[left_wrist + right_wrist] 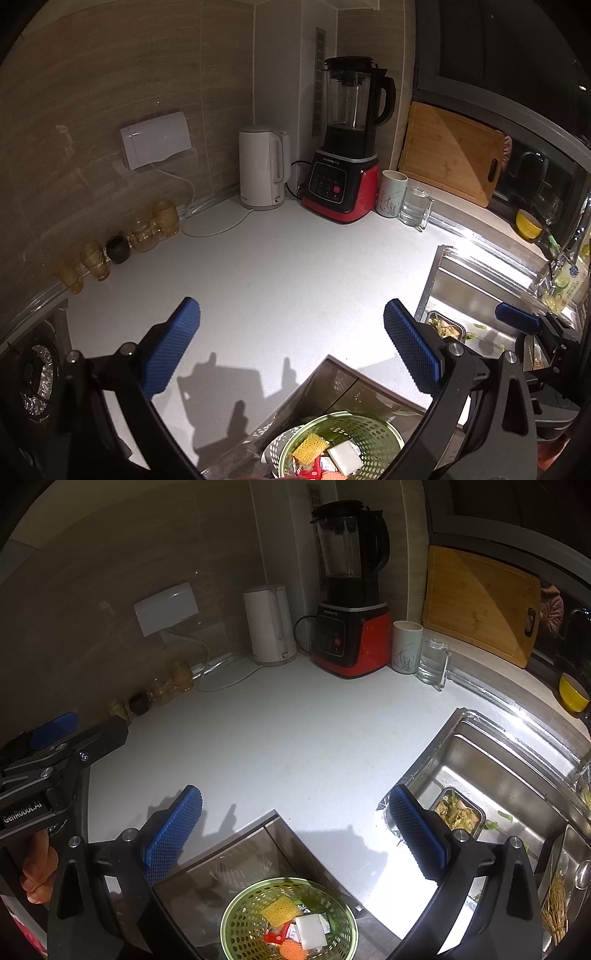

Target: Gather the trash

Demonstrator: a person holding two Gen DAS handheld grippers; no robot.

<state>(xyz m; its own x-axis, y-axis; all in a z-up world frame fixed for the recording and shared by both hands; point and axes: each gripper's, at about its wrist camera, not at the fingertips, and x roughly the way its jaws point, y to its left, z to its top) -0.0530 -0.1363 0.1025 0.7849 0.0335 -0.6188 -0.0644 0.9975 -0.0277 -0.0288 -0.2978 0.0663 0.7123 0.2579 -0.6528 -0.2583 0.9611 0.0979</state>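
Note:
A green perforated basket (354,430) (240,919) stands below the counter's front edge and holds trash: a yellow mesh piece (279,910), a white block (311,931), red and orange scraps. My left gripper (291,349) is open over the white counter, above and behind the basket, with nothing between its blue pads. My right gripper (297,832) is open too, also above the basket and empty. In the sink a metal tray (460,814) holds food scraps, with green bits beside it.
A white kettle (263,168), a red blender (345,147), a white cup (392,194) and a glass mug (415,205) line the back wall. Small amber glasses (147,230) stand at the left. The steel sink (517,775) lies right, a stove burner (37,376) far left.

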